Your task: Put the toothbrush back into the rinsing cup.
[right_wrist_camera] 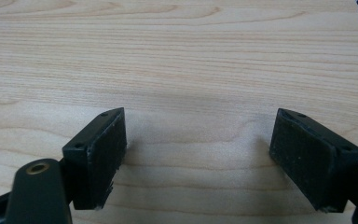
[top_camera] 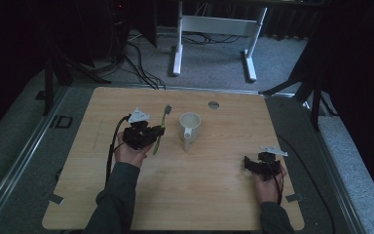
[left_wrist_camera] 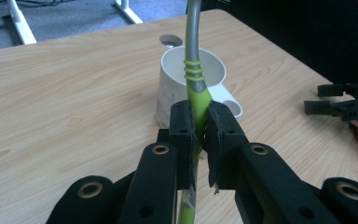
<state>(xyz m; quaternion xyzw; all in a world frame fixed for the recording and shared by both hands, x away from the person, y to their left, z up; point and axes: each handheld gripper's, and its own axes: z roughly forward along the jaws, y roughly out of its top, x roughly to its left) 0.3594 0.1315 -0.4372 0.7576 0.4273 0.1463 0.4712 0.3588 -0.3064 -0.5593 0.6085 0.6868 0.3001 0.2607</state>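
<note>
Our left tongs [left_wrist_camera: 200,126] are clamped on the green toothbrush [left_wrist_camera: 196,91] handle, just left of the white cup [top_camera: 190,127] at the counter [top_camera: 224,195] centre. With so narrow a grip, we judge the brush could pivot or slip. Our right tongs [right_wrist_camera: 198,149] rest wide apart, empty, near right.
</note>
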